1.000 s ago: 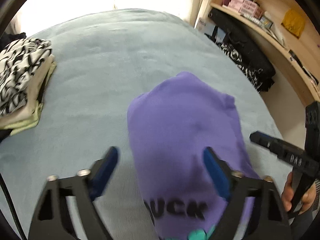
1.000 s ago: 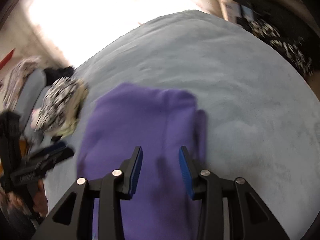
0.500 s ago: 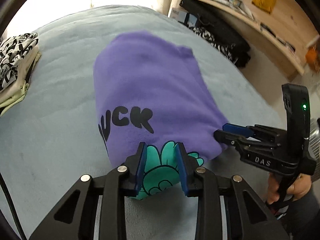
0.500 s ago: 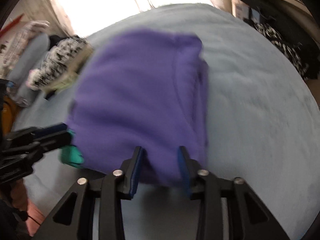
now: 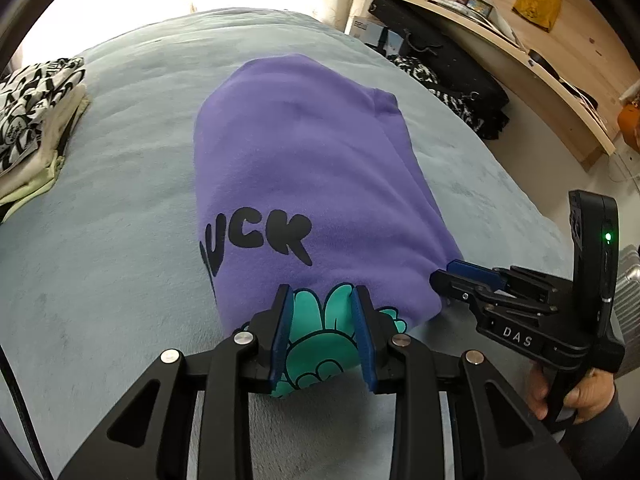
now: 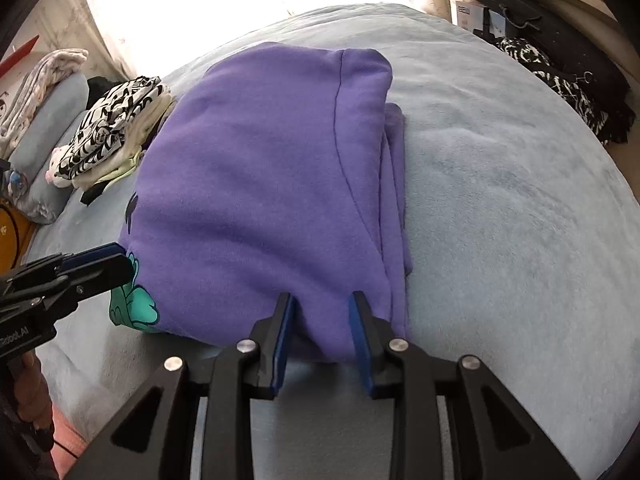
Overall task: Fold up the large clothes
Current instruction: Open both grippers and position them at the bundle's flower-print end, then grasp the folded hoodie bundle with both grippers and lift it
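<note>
Within the last second both the left gripper [image 5: 323, 334] and the right gripper [image 6: 322, 338] had been brought down and clamped on the near edge of the folded purple sweatshirt [image 5: 304, 176], so another fold was judged ready.

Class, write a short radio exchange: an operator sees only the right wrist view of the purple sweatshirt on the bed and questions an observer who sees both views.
Operator: I see the left gripper side-on only. What is between its fingers?
Observer: The teal print at the near edge of the purple sweatshirt, pinched between both pads.
Operator: Is there any writing on the top?
Observer: Yes, black letters reading "UCK", just beyond the teal print.
</note>
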A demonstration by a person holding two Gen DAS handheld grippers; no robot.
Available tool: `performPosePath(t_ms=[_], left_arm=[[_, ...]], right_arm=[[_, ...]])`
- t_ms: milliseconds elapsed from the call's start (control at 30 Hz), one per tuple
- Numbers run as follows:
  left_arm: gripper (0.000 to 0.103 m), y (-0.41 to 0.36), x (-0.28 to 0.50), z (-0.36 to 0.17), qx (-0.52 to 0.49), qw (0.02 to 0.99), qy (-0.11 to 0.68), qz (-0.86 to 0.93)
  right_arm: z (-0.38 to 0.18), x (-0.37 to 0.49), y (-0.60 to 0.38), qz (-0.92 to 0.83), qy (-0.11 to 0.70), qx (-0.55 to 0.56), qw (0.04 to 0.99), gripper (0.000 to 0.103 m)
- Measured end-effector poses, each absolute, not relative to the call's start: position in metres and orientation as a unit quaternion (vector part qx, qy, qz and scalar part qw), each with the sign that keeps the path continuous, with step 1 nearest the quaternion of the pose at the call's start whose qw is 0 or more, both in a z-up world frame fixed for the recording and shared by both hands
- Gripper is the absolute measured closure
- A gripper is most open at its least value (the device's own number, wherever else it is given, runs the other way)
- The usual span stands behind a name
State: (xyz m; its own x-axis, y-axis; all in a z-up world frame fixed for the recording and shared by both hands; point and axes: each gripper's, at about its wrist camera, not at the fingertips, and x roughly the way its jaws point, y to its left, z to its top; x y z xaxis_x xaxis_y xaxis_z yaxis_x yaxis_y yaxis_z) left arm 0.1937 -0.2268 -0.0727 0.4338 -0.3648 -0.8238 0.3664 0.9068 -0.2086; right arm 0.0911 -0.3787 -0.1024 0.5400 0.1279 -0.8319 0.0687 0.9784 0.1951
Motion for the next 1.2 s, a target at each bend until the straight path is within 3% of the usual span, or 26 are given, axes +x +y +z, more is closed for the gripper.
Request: performPosePath(t_ms=[33,133,167,400,633,733,1200], left_arm=[[0.071,-0.227,0.192,-0.072,0.001,0.847,0.487,-0.212],[0.047,-0.226,0.188,-0.068,-0.002,0.85,0.488,-0.201],[0.046,-0.224,0.186,-0.066,-0.003,0.852,0.485,-0.197],[0.045,-0.211,0.182,-0.063,-0.012,0.855,0.488,-0.174],[0.045,-0.196,0.18,-0.065,-0.034,0.844,0.51,-0.162],[0.029,-0.192,0.177,-0.061,-0.027,0.848,0.508,-0.151],[0.023,-0.162,0.207,-0.067,-0.141,0.8,0.543,-0.215]], right_arm=[[-0.102,0.09,-0.378,0.014,0.479,0.103,0.872,0.074],[-0.102,0.09,-0.377,0.01,0.478,0.106,0.872,0.072],[-0.101,0.089,-0.377,0.01,0.479,0.109,0.871,0.07],[-0.098,0.086,-0.374,0.009,0.484,0.113,0.868,0.063],[-0.09,0.076,-0.369,0.011,0.499,0.114,0.859,0.049],[-0.082,0.07,-0.366,0.015,0.505,0.101,0.857,0.042],[-0.057,0.086,-0.418,0.053,0.497,0.201,0.843,0.041]])
